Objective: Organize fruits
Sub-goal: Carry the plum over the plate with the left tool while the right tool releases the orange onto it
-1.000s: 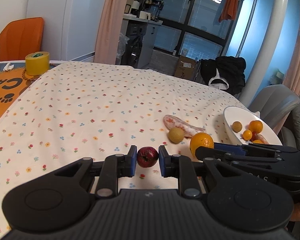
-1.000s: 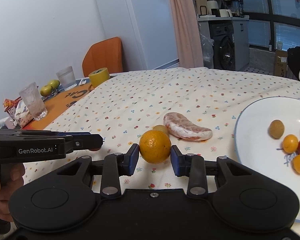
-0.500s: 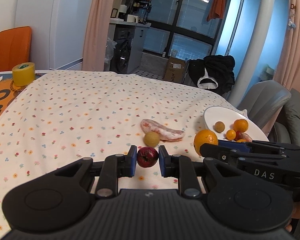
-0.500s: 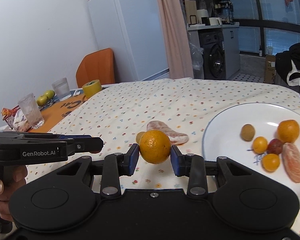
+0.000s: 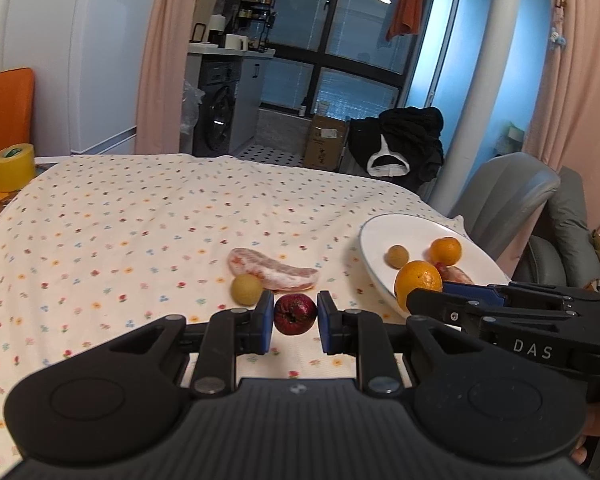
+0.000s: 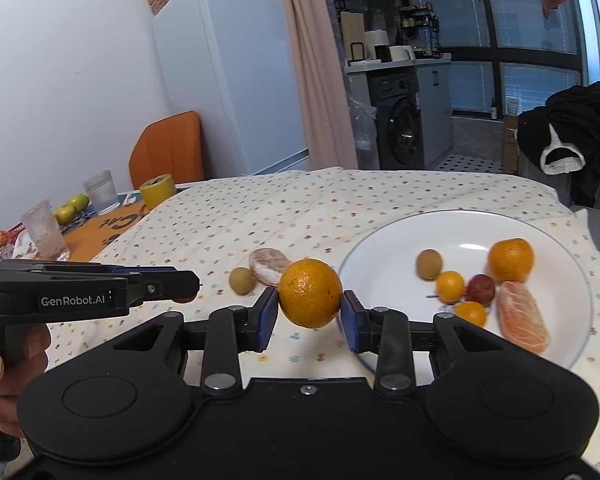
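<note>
Floral-print cloth [image 5: 140, 216] covers the table, with a fridge, pink curtains and a washing machine behind it. Far left in the right wrist view stand two clear glasses [image 6: 46, 228], two green apples [image 6: 73, 207] and a yellow tape roll [image 6: 156, 196] on an orange mat, beside an orange chair [image 6: 168, 148]. Moving right, the left gripper [image 5: 292, 316] has its blue pads pressed against a small dark red fruit [image 5: 295, 314] — held clear of the cloth, as far as the view shows. Just beyond it on the cloth lie a small tan round fruit [image 5: 246, 289] and a peeled pink citrus segment [image 5: 272, 270], touching or nearly so. Further right, the right gripper [image 6: 310, 312] is clamped on a large orange [image 6: 310, 293], carried in the air near the left rim of the white plate [image 6: 380, 248]. On the plate sit a tan round fruit [image 6: 429, 264], a mandarin [image 6: 511, 260], two small orange fruits [image 6: 451, 286], a small red fruit [image 6: 481, 289] and another peeled segment [image 6: 522, 316] — all gathered toward its right half. A dark garment [image 6: 572, 136] hangs over a chair at the far right.
</note>
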Motion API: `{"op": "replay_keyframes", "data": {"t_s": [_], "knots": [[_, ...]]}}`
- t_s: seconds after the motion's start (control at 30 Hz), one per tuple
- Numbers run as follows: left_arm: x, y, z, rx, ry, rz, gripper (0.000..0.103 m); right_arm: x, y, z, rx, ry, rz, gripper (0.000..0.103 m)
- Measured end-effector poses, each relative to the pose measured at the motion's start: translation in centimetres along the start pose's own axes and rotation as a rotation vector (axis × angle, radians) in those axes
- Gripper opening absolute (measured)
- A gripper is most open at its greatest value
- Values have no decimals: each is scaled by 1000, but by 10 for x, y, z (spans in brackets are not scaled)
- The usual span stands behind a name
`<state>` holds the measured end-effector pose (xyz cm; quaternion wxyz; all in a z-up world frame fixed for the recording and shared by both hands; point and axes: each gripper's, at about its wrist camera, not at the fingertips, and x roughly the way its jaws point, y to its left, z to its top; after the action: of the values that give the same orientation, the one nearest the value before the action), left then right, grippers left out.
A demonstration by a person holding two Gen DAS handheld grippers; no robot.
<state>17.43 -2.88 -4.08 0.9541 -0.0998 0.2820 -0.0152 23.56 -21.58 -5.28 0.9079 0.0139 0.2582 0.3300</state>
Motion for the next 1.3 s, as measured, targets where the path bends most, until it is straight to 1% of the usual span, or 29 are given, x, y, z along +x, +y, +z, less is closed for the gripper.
{"op": "replay_keyframes", "data": {"t_s": [0.8,0.93,1.07,1.3], "knots": [[31,-49,3,65,25,-77,21,-28,-57,-19,83,-11,-110,35],[37,-57,4,80,32,-90,21,-31,-66,-22,107,-6,-120,37],[42,-64,4,95,38,-98,21,-36,-74,-24,130,-24,-131,37],[51,-76,5,116,49,-112,21,-39,-83,-29,145,-21,-134,39]]}}
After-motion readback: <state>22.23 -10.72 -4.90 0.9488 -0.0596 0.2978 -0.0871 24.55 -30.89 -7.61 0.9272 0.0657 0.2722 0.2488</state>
